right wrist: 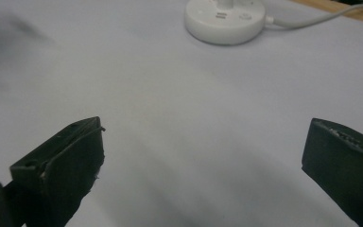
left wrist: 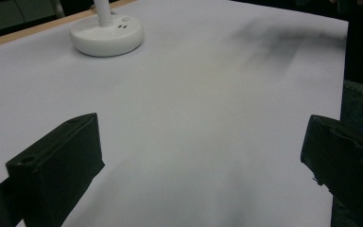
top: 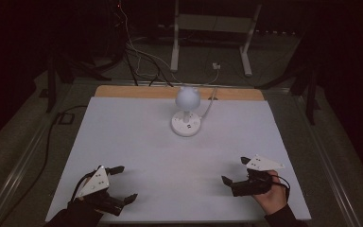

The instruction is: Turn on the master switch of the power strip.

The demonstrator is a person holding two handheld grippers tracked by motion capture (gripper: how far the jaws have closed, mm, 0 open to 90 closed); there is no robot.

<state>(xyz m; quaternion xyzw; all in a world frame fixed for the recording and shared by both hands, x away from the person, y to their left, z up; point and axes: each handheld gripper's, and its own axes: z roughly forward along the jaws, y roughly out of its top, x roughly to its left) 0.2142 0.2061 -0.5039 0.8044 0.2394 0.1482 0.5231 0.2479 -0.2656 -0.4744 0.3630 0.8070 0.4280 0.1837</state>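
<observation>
A small white desk lamp [top: 187, 111] stands upright at the far middle of the table [top: 123, 142], near its wooden back edge. Its round head sits on a short stem above a flat disc base, and that base carries small buttons on top, seen in both gripper views. A white cable [right wrist: 312, 20] runs from the base off the back of the table. Nothing else lies on the white surface.

Both tongs rest at the near edge, well apart from the lamp and from each other. The left tongs [top: 123, 184] are at the near left corner with jaws spread wide and nothing between them; the left gripper view looks across bare table to the lamp base [left wrist: 107, 34]. The right tongs [top: 235, 171] are at the near right, held in a hand [top: 272, 196], jaws likewise wide and empty, pointed toward the base [right wrist: 224, 19].

By the look of it, the work has not begun: this is the approach step, with the lamp untouched. The next move likely calls for one of the tongs to travel forward to the base and either press a button with a jaw tip or close on the stem, keeping clear of the cable.
</observation>
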